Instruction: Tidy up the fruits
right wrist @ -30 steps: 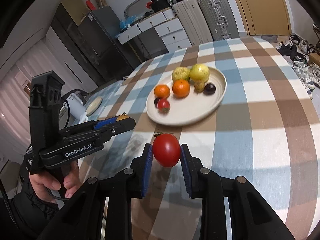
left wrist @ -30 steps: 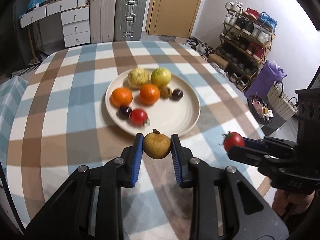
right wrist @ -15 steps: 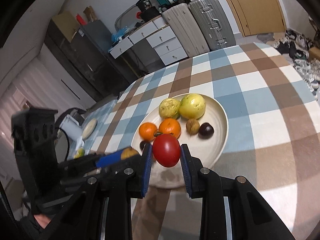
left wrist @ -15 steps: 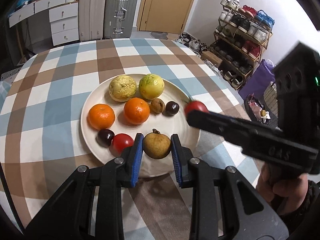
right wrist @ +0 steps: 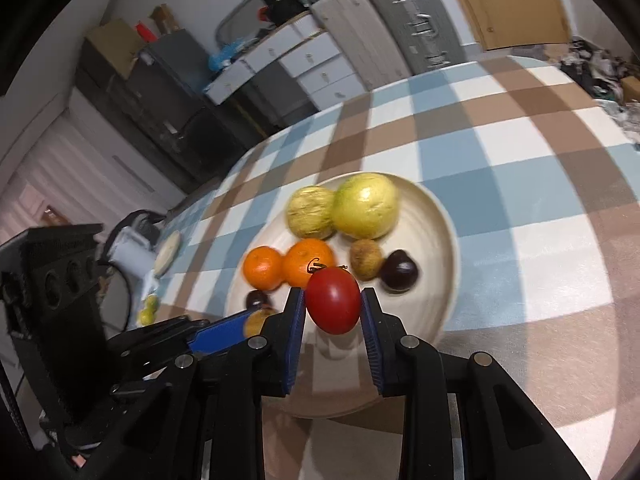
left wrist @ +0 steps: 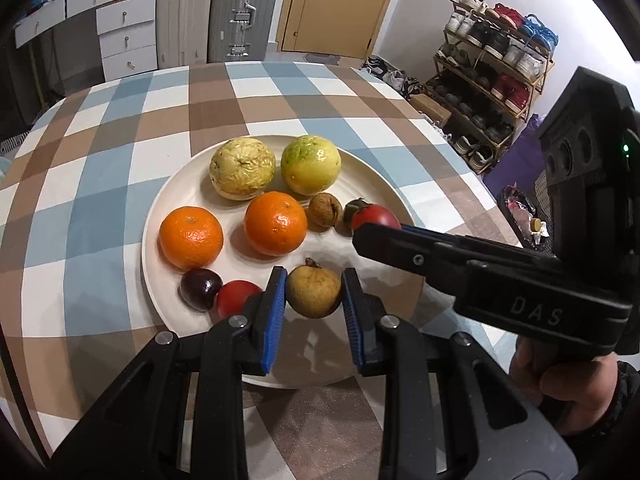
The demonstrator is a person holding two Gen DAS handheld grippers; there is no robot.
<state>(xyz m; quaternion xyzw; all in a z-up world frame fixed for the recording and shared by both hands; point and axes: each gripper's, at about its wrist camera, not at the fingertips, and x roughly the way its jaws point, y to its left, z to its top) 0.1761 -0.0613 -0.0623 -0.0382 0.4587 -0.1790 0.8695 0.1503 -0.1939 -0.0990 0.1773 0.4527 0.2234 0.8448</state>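
My left gripper [left wrist: 314,296] is shut on a brown round fruit [left wrist: 314,292] and holds it over the near part of the cream plate [left wrist: 376,168]. My right gripper [right wrist: 333,308] is shut on a red tomato [right wrist: 333,305], also over the plate [right wrist: 446,240]; the tomato shows in the left wrist view [left wrist: 376,218] beside a small brown fruit [left wrist: 325,210]. On the plate lie two yellow-green fruits [left wrist: 242,168], two oranges [left wrist: 275,223], a dark plum [left wrist: 201,288] and another tomato [left wrist: 236,298].
The plate sits on a round table with a blue, brown and white checked cloth [left wrist: 120,128]. Suitcases [left wrist: 244,8], drawers and a door stand behind it. A shoe rack [left wrist: 492,80] is at the right. A white appliance [right wrist: 132,256] sits beyond the table's left side.
Both grippers have moved forward from the table's near edge to above the plate, each still holding its fruit. The right gripper has come in across the plate's right side.
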